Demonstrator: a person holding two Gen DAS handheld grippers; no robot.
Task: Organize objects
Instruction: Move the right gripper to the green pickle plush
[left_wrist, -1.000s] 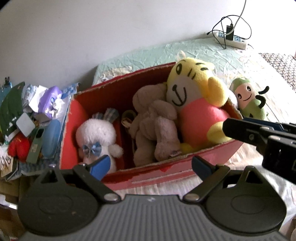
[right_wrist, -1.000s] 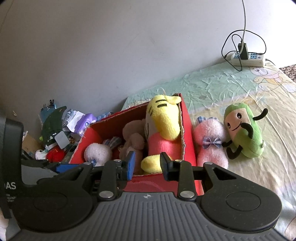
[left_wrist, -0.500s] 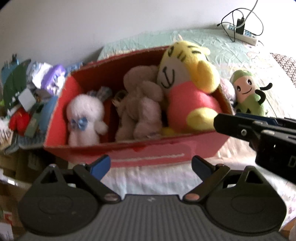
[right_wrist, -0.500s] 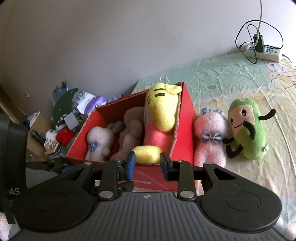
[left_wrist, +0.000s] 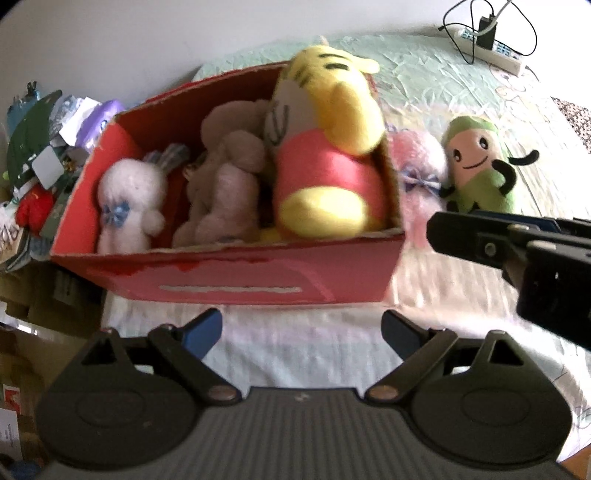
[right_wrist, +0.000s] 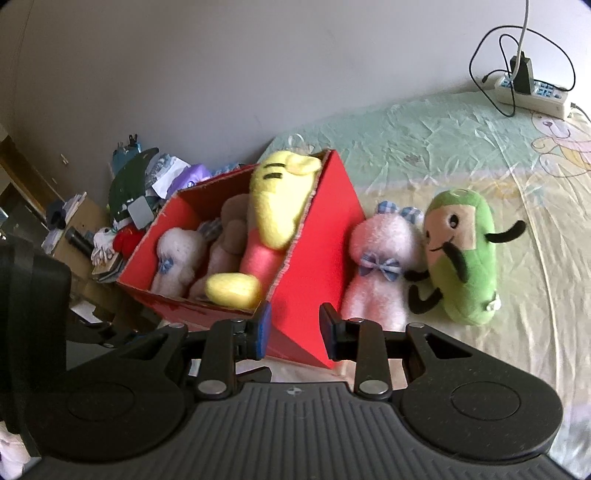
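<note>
Past the bed's left edge a heap of clutter (left_wrist: 40, 155) lay on cardboard cartons. Next to it, near the bed's left edge, sat the red cardboard box (left_wrist: 236, 284), holding a white plush bunny (left_wrist: 127, 206) at its left end, a beige plush (left_wrist: 225, 192) in the middle and a yellow tiger plush (left_wrist: 328, 147) crammed against its right wall. The left gripper (left_wrist: 301, 330) hung before the box's front wall with its fingers wide apart and empty. The right gripper (right_wrist: 293, 328), fingers part-way apart, straddled the box's near right corner, perhaps without touching it. Just right of the box a pink plush bunny (right_wrist: 380, 266) leaned against a green avocado plush (right_wrist: 461, 258). A power strip (right_wrist: 532, 94) lay at the bed's far right corner.
</note>
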